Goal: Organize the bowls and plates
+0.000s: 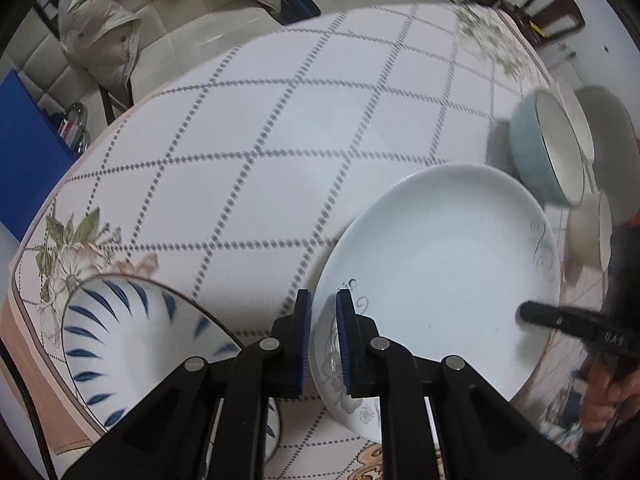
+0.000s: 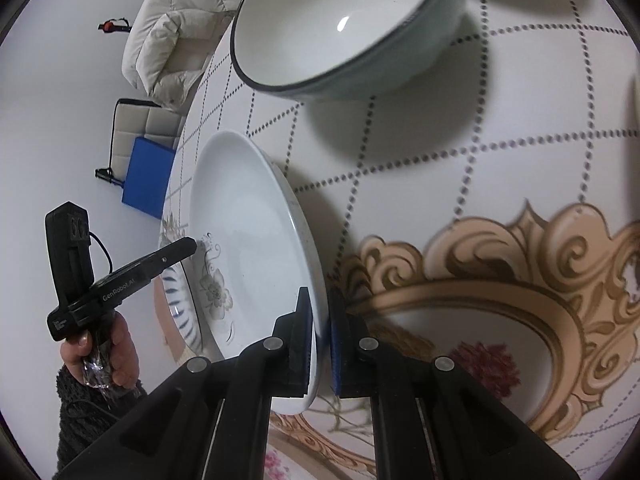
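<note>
The table [image 1: 280,128] carries a white cloth with a dotted grey diamond grid and floral prints at its edges. A pale quilted sofa [image 1: 168,4] with a padded coat thrown over it stands beyond the far edge.

The white plate [image 1: 440,272], printed with a grey flower, sits over the near part of the table and is held at two points on its rim. In the right wrist view it appears tilted steeply on edge.

The left gripper [image 1: 323,344] is closed on the near rim of the white plate, one blue pad on each face. The right gripper [image 2: 320,344] is likewise clamped on the opposite rim, the plate edge passing between its pads. The hand [image 2: 108,356] carrying the left gripper shows in the right wrist view, wrapped around the handle.

The blue-striped plate [image 1: 120,344] lies on the table to the left of the white plate, partly under the left gripper's body.

The blue-grey bowl [image 1: 544,152] stands on the table beyond the white plate. A white bowl [image 1: 576,116] sits just behind it, touching or nearly so.
</note>
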`<state>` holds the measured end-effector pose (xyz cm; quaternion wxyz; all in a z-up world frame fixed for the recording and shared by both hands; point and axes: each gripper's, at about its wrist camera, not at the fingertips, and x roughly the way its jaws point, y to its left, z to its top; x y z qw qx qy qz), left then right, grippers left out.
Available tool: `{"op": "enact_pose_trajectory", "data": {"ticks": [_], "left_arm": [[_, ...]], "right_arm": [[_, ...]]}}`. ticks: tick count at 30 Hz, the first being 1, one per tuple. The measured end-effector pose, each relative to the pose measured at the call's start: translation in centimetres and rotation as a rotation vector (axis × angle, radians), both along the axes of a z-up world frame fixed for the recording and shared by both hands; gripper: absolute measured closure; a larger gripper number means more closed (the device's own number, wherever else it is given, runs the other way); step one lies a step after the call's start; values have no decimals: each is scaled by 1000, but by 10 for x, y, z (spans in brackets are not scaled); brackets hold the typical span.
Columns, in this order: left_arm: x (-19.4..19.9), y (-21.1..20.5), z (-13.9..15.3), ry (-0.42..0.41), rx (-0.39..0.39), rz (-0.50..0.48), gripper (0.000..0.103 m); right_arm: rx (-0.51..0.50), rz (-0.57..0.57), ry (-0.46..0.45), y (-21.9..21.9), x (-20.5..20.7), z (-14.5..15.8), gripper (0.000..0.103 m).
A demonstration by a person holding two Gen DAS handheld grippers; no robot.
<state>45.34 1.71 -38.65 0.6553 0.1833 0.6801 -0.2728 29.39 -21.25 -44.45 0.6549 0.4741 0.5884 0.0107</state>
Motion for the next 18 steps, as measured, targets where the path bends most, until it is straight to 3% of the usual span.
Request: {"op": "enact_pose_trajectory", "data": {"ticks": [9,11,14,18], "left_arm": [[-57,-14,-4,8,46,-43,93],[-63,-17,-12,15,75,-46,87],[-65,-16,-20,44,62,-7,78],[-64,-12,-22,61,37,56,79]], "right_arm": [[-84,129,86,-17,-12,-8,89],[-98,151,100,-18,-8,-11,88],[-113,200,110,-17,0,-11,87],[-120,235,122,-18,8,-12,86]]}}
